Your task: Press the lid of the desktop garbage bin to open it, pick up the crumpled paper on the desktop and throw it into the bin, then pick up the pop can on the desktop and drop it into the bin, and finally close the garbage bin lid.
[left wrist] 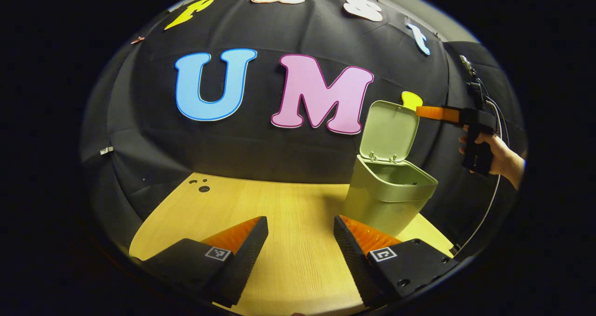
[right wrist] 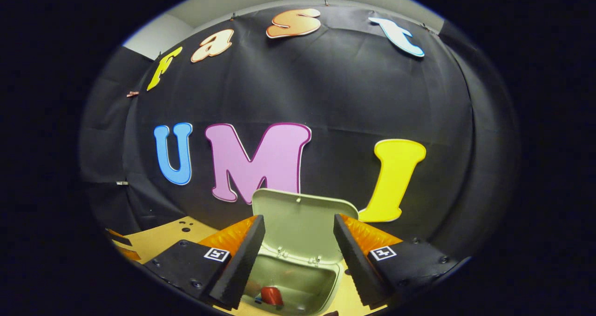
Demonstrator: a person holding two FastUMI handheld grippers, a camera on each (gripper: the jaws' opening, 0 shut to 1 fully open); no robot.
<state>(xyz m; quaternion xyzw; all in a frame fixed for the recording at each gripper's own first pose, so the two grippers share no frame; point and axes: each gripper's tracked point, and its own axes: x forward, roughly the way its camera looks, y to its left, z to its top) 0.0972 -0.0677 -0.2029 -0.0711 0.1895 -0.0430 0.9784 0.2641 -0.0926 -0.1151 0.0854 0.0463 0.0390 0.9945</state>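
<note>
Left gripper (left wrist: 301, 234): fingers apart, empty, low over bare table (left wrist: 288, 260). Right gripper (right wrist: 299, 234): fingers apart, empty, above garbage bin (right wrist: 298, 279). Lid (right wrist: 302, 223): upright, open. Pop can (right wrist: 271, 296): red, inside bin. Crumpled paper: cannot tell. Remaining, by judgement: close lid.

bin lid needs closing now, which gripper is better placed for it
Probably the right gripper: it hangs open above the bin, right by the raised lid. The left gripper sits low over the table, farther away.

Matt plastic bin (left wrist: 386, 199); wood-grain table (left wrist: 288, 241)
</note>
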